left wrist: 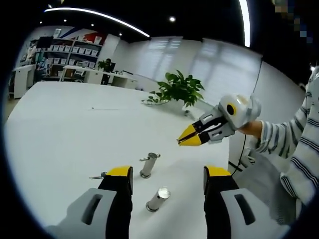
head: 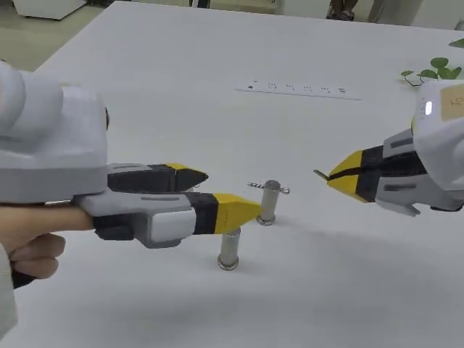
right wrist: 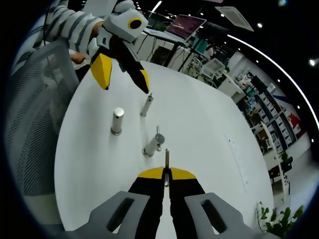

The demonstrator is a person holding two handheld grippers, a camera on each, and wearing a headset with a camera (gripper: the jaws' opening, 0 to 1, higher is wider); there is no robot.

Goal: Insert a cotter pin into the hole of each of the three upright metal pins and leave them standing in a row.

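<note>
White table (head: pixel 181 65); leafy plant (left wrist: pixel 180 88) at table's far edge; mesh chair (right wrist: pixel 35 124) beside table; shelves (left wrist: pixel 70 49) behind.

L gripper (left wrist: pixel 168 173): jaws wide apart, yellow tips rising from 6 o'clock. Btwn them stands a metal pin (left wrist: pixel 158 198) on the white table (left wrist: pixel 65 124). At its 11 o'clock, 2nd pin (left wrist: pixel 148 166) w/ a cotter pin (left wrist: pixel 144 159) through its top. 3rd pin (left wrist: pixel 103 175) peeks out at 9 o'clock, mostly hidden behind a jaw. R gripper (left wrist: pixel 182 140), tips together, hovers at 2 o'clock, held by a hand (left wrist: pixel 251 128) w/ striped sleeve (left wrist: pixel 284 144). Plant (left wrist: pixel 179 89) at 12.
</note>
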